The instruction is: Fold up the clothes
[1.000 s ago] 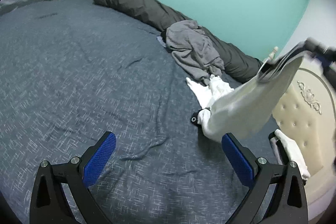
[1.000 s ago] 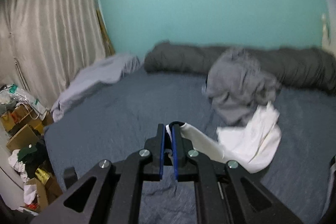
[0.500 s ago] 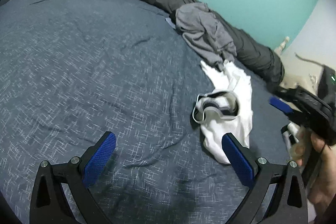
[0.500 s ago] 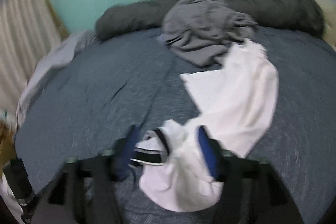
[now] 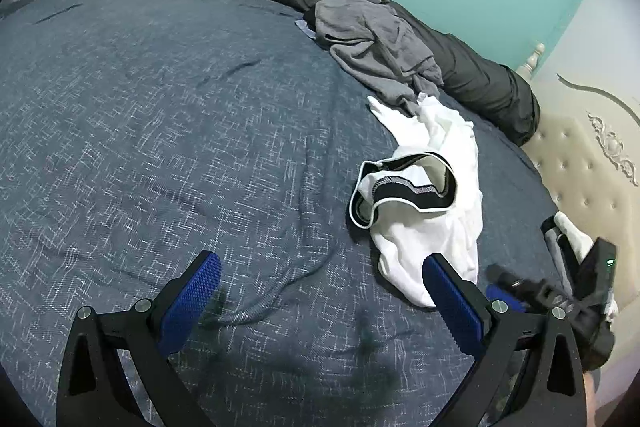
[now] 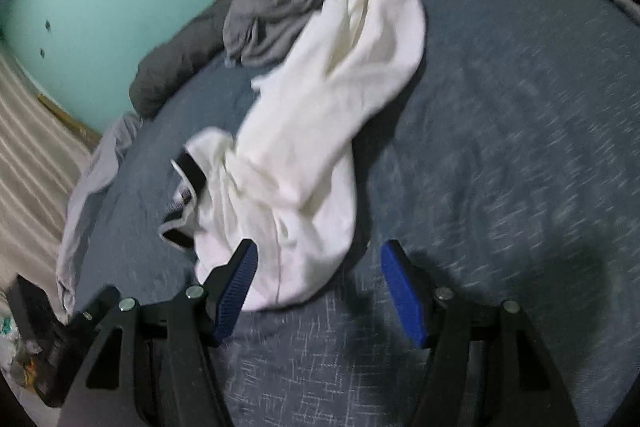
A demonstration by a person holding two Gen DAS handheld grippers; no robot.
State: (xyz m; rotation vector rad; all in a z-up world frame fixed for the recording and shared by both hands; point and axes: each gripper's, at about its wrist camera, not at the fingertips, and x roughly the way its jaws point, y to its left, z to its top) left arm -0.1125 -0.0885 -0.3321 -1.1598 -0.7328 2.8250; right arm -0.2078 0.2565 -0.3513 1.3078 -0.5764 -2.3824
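A white garment (image 5: 432, 203) with a black-and-white waistband is seen crumpled on the blue bed (image 5: 160, 147), at about two o'clock from the left hand-held gripper (image 5: 320, 299), whose jaws are spread with nothing between them. The right hand-held gripper (image 6: 320, 287) is likewise spread, the garment's near edge lying between its fingers, ungripped. A grey garment (image 5: 372, 39) is heaped at twelve o'clock beyond.

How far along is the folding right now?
Barely begun. Done: the white shorts lie on the bed, crumpled, waistband open, apart from the grey garment pile. In hand: nothing; the left gripper and right gripper both have open jaws over the bed. Left: flatten and fold the shorts, then the grey garments.
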